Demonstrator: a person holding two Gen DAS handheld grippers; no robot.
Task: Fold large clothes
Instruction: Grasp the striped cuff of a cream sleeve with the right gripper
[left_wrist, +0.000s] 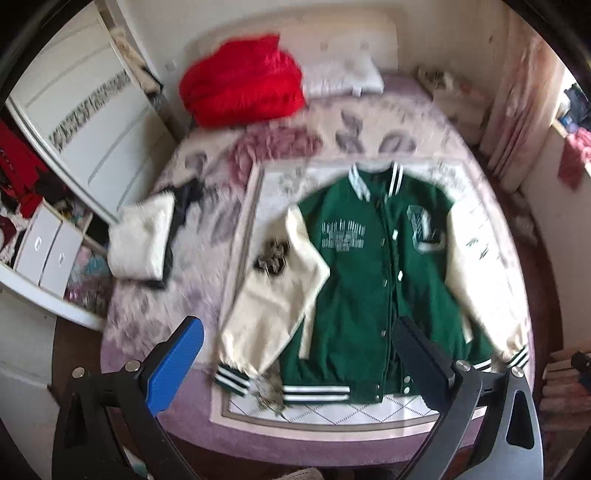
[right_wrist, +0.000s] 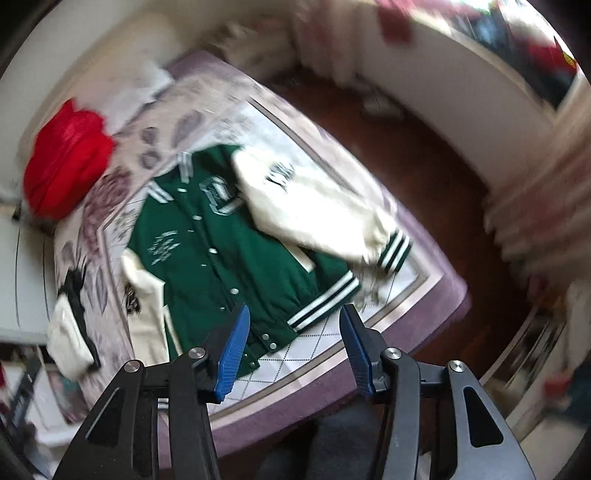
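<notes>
A green varsity jacket with cream sleeves and striped cuffs (left_wrist: 369, 280) lies flat, front up and snapped shut, on the floral purple-edged bedspread (left_wrist: 207, 229) below me. My left gripper (left_wrist: 299, 354) hangs above its hem, jaws spread wide on nothing. My right gripper (right_wrist: 295, 343) hangs over the hem corner, jaws parted and empty. A red bundle of fabric (left_wrist: 240, 81) sits by the pillow.

1. A green varsity jacket with cream sleeves (left_wrist: 369, 280) lies flat on the floral-quilted bed (left_wrist: 207, 295), collar far, hem near.
2. Left of it lies a folded white fleecy garment (left_wrist: 142, 240).
3. Far left, a red bundled blanket (left_wrist: 240, 79) sits beside a white pillow (left_wrist: 343, 75).
</notes>
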